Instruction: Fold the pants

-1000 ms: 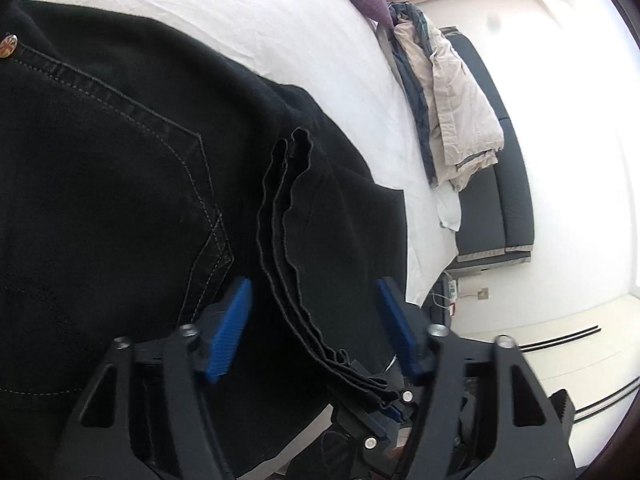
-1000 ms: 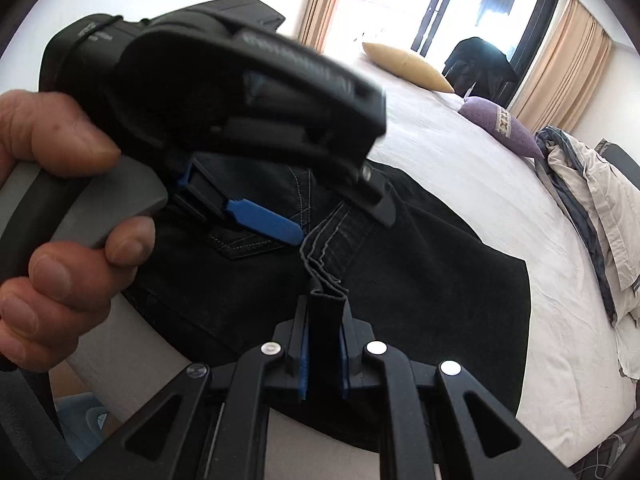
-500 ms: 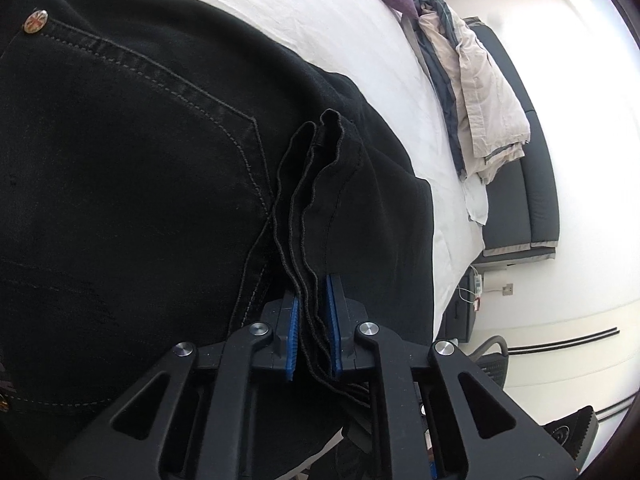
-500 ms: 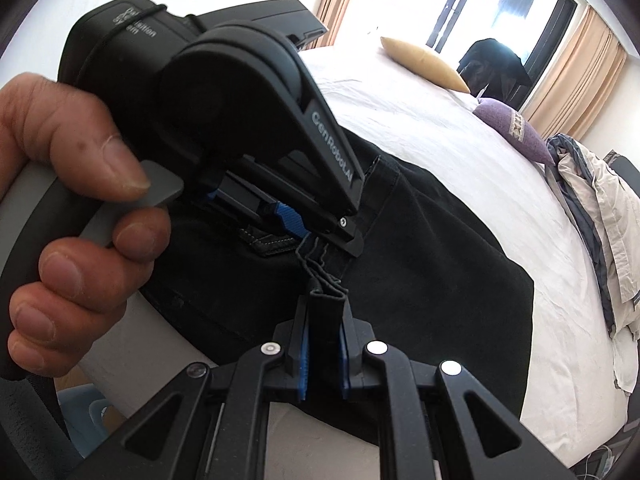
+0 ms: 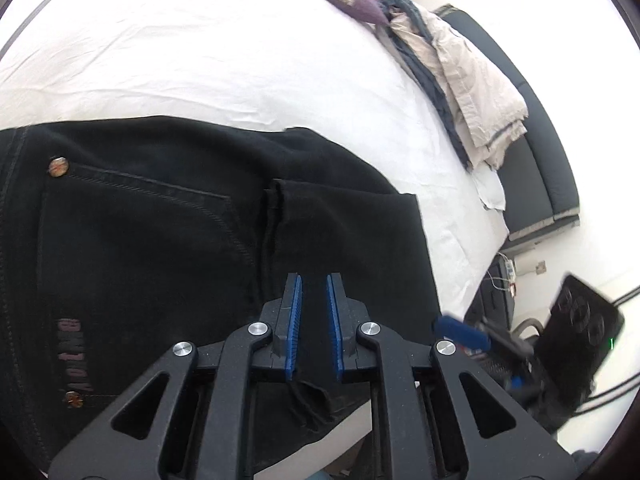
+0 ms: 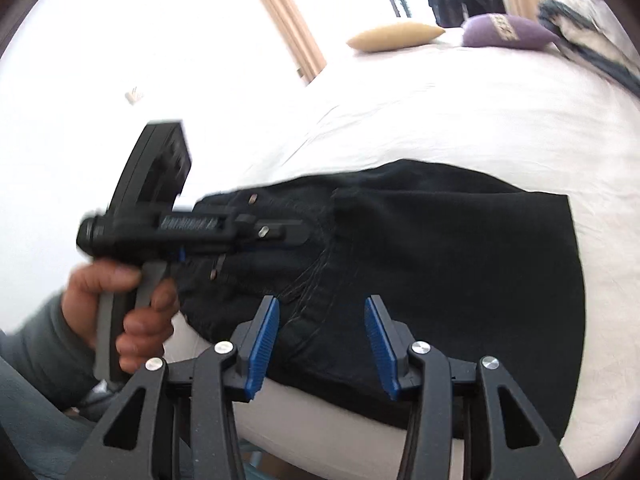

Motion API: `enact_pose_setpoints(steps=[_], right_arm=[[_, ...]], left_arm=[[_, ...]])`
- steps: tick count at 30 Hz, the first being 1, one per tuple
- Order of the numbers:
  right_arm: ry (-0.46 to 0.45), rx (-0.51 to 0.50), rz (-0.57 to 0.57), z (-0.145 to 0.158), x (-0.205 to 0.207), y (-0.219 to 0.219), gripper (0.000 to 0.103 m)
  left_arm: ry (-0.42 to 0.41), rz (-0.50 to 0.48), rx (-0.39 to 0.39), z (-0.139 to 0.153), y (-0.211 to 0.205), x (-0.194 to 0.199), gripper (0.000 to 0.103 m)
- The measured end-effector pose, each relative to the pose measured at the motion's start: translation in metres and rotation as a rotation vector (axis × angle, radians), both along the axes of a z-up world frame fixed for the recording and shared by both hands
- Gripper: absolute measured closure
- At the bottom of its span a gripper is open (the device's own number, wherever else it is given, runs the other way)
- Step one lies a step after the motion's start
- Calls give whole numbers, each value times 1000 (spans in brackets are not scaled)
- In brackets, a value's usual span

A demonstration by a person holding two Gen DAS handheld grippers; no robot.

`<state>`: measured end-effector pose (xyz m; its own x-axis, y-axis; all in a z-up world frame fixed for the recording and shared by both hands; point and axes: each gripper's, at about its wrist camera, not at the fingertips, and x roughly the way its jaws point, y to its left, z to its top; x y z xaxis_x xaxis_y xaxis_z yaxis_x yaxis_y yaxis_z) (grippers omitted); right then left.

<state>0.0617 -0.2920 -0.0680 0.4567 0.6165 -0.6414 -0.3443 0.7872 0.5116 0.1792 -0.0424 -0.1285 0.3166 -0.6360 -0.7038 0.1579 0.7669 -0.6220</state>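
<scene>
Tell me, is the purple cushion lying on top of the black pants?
No, the purple cushion lies far up the white bed, well apart from the black pants folded near the front edge.

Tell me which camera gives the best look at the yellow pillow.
The right wrist view. The yellow pillow lies whole and unblocked at the far end of the bed, beside the purple pillow. The left wrist view does not show it at all.

left claw [image 5: 313, 328]: narrow gap, nothing pinched | right claw [image 6: 322, 348]: just been opening, nothing between | left hand [image 6: 120, 312]: gripping handle
</scene>
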Motion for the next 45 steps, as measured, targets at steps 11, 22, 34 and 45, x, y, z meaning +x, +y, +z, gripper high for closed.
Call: enact_pose_setpoints(steps=[11, 22, 34, 45], right_arm=[[384, 434, -100, -106, 126, -114, 61], [410, 482, 25, -104, -11, -103, 55], [425, 303, -140, -115, 4, -108, 47], [257, 363, -48, -49, 8, -60, 47]], left_arm=[[30, -138, 99, -51, -54, -7, 91], [13, -125, 96, -58, -32, -22, 91], [-111, -66, 306, 2, -26, -47, 91], [-100, 146, 296, 28, 84, -89, 91]])
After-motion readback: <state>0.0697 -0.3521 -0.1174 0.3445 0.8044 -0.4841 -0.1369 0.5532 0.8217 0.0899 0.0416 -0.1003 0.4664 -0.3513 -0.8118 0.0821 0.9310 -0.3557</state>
